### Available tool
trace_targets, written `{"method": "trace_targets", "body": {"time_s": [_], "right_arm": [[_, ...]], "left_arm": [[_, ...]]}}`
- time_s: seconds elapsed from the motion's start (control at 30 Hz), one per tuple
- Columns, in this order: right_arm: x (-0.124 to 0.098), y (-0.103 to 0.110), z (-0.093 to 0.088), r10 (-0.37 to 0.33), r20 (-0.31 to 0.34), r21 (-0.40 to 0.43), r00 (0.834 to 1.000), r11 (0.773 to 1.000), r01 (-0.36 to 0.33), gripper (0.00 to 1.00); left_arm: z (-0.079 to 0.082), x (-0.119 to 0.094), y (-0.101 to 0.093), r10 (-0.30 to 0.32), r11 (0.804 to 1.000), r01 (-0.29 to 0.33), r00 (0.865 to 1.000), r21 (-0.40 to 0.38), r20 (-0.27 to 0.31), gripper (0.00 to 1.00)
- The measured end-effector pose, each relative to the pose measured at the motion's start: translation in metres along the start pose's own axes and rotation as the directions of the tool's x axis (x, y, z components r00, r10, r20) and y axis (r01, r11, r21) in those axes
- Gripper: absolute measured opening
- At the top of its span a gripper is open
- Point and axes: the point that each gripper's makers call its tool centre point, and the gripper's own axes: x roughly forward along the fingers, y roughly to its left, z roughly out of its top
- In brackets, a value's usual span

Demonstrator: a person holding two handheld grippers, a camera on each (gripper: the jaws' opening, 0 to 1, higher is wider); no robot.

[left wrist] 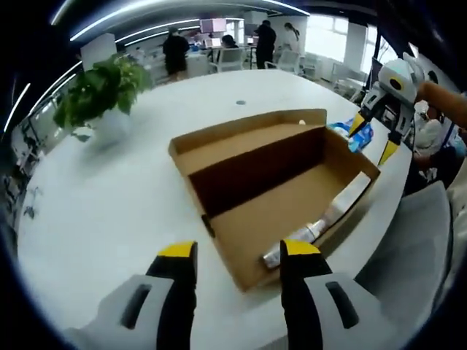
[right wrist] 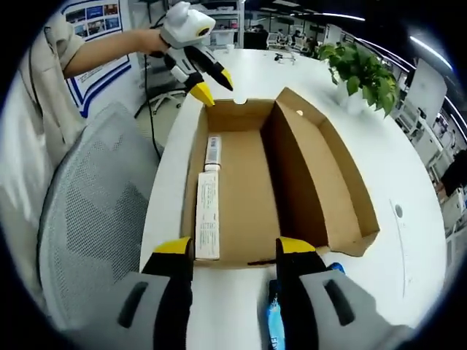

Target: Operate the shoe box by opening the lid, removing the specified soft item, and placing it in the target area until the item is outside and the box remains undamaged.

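The brown cardboard shoe box (left wrist: 270, 211) (right wrist: 248, 197) stands open on the white table, its lid (left wrist: 241, 142) (right wrist: 321, 168) folded back upright. Inside lie a white carton (left wrist: 350, 197) (right wrist: 208, 215) and a silver tube (left wrist: 299, 237) (right wrist: 213, 153). A blue soft item (left wrist: 343, 129) (right wrist: 273, 324) lies on the table just outside the box's far end. My right gripper (right wrist: 235, 248) (left wrist: 371, 139) hovers open over that item. At the box's opposite end, my left gripper (left wrist: 239, 251) (right wrist: 211, 86) is open, with only the box's corner between its jaws.
A potted green plant (left wrist: 102, 91) (right wrist: 361, 69) stands on the table beyond the lid. A grey mesh chair (right wrist: 95, 219) (left wrist: 408, 248) sits against the table edge beside the box. People stand at desks in the background (left wrist: 175, 51).
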Motion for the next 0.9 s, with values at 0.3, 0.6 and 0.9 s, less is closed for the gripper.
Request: {"method": "trace_targets", "body": {"time_s": [0.3,0.6,0.9], "right_arm": [[0.019,0.0,-0.005,0.075,-0.039,0.011,0.996,0.997,-0.075,0.4],[0.04,0.009,-0.008,0.151,-0.07,0.031,0.986,0.988,-0.149,0.39],[0.044,0.012,-0.007,0.169,-0.097,-0.012,0.981,0.985,-0.171,0.37]], "left_arm": [[-0.02,0.006,0.003,0.0,0.991,-0.002,1.0,-0.134,-0.014,0.18],[-0.025,0.007,0.002,-0.009,0.981,0.008,1.0,-0.196,-0.006,0.07],[-0.026,0.007,0.002,-0.01,0.978,0.009,1.0,-0.206,-0.007,0.06]]}}
